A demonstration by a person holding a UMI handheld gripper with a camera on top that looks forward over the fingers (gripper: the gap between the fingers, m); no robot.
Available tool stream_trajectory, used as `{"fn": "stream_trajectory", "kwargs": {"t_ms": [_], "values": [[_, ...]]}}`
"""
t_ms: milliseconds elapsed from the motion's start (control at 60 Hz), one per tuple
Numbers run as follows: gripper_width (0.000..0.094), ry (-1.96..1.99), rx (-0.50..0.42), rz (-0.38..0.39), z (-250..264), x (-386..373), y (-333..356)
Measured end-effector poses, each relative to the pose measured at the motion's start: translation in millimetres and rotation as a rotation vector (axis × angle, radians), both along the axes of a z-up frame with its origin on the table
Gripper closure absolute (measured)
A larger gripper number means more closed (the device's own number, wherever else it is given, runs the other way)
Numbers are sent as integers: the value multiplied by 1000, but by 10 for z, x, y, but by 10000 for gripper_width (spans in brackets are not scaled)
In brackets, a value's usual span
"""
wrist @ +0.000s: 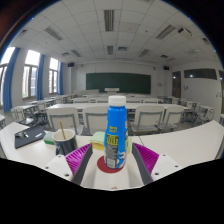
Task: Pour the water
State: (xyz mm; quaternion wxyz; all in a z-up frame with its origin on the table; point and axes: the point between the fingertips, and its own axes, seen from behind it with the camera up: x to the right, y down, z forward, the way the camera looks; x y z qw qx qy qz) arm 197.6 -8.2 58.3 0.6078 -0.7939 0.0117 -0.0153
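A plastic bottle (pixel 116 132) with a white cap, a blue body and a yellow-and-blue label stands upright on a red round mark (pixel 108 167) on the white table (pixel 185 143). My gripper (pixel 117 156) is open. The bottle stands between the fingers, with a small gap at each side. The magenta pads (pixel 88 157) flank its lower part. A dark cup (pixel 65 141) stands on the table beyond the left finger. A yellow-green object (pixel 98 143) shows just behind the bottle on its left; its shape is partly hidden.
A dark flat object (pixel 27 137) lies on the table left of the cup. Beyond the table are rows of desks and chairs (pixel 150 120), a green blackboard (pixel 117 81) on the far wall and windows (pixel 30 75) on the left.
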Motion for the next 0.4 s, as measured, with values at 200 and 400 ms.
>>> {"fn": "stream_trajectory", "kwargs": {"t_ms": [200,400], "values": [[87,65,28,139,218,-686,-1001],[93,109,19,196,-160,-1318,-1594]]}}
